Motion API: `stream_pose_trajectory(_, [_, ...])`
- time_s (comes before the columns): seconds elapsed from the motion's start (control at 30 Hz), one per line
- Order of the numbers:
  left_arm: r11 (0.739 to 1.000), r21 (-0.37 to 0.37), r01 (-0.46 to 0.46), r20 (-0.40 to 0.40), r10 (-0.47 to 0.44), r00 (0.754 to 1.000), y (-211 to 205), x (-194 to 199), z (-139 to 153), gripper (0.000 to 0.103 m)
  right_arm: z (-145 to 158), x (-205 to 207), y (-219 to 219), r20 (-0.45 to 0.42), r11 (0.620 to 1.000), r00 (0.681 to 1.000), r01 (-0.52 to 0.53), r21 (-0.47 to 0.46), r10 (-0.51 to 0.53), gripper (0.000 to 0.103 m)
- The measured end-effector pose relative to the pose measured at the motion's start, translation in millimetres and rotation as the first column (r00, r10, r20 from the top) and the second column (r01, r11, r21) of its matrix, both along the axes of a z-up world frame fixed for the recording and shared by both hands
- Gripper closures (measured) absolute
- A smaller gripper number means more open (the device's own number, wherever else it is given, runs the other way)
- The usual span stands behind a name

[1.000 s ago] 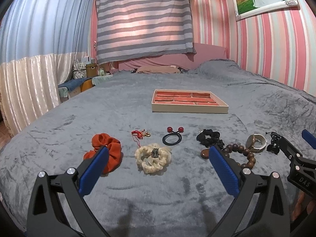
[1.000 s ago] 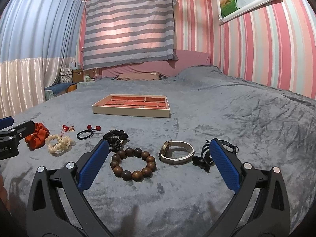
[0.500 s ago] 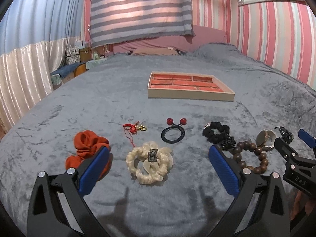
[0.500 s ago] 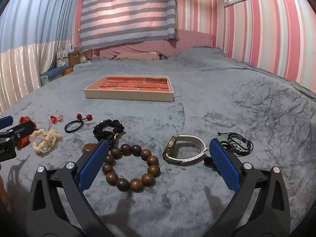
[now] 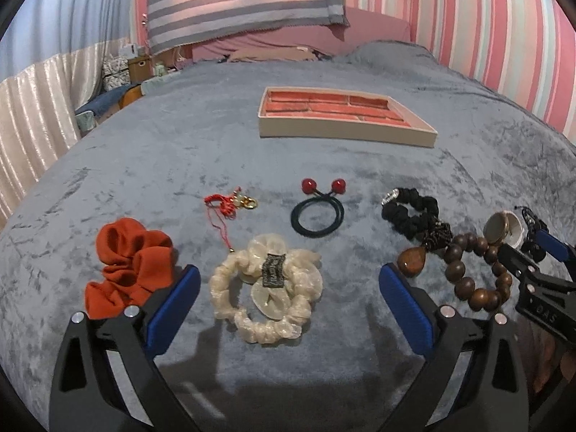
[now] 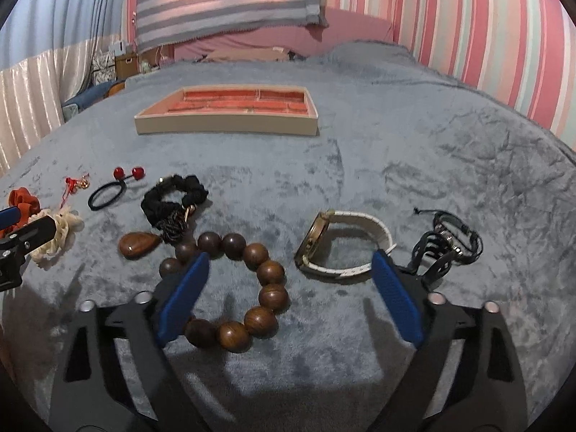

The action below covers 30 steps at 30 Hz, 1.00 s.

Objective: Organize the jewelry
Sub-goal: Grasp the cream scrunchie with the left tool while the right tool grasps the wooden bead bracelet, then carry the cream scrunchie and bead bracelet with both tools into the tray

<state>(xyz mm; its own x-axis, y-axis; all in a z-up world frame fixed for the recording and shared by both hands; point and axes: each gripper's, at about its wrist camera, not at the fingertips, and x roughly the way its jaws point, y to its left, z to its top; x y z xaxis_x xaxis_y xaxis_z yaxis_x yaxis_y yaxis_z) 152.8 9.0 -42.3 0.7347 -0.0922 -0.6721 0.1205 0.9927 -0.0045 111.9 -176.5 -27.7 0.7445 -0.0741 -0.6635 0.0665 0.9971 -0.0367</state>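
A beige tray [image 5: 345, 131] with red compartments sits far back on the grey bed; it also shows in the right wrist view [image 6: 226, 124]. My left gripper [image 5: 288, 280] is open, low over a cream scrunchie [image 5: 268, 284], with an orange scrunchie [image 5: 129, 262] at its left finger. My right gripper [image 6: 288, 270] is open over a wooden bead bracelet [image 6: 237, 288], with a white-strap watch [image 6: 342, 244] at its right finger. A black hair tie with red beads [image 5: 318, 210], a red charm [image 5: 230, 203], a black scrunchie [image 5: 410, 212] and a black bracelet [image 6: 446, 243] lie nearby.
The grey velvet bedspread [image 6: 414, 151] stretches between the jewelry row and the tray. Pink striped wall stands to the right, curtains and boxes [image 5: 136, 64] to the left beyond the bed's edge. A striped cloth hangs at the back.
Both grippers have moved forward and down toward the jewelry row. The cream scrunchie and the bead bracelet now lie between the open fingers. Nothing has been taken hold of.
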Motion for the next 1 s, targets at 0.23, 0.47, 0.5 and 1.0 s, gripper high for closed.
stream_pose_trajectory(0.23, [1.0, -0.006, 0.019, -0.099, -0.02, 0.995, -1, 16, -16, 0.03, -15, 12, -5, -0.096, 0.998, 0.995, -0.008, 0.055, 0.013, 0.04])
stream_pose_trajectory(0.47, [0.999, -0.05, 0.005, -0.166, -0.013, 0.986, 6, 28, -29, 0.057, -21, 16, -6, -0.125, 0.996, 0.992, -0.014, 0.087, 0.025, 0.05])
stream_pose_trajectory(0.5, [0.999, -0.047, 0.003, -0.166, -0.011, 0.986, 6, 27, -28, 0.059, -21, 16, -7, -0.128, 0.995, 0.991, -0.018, 0.097, 0.03, 0.056])
stream_pose_trajectory(1.0, [0.999, -0.053, -0.008, -0.146, 0.0, 0.989, 14, 17, -24, 0.085, -17, 13, -7, -0.116, 0.987, 0.99, -0.066, 0.144, 0.083, 0.082])
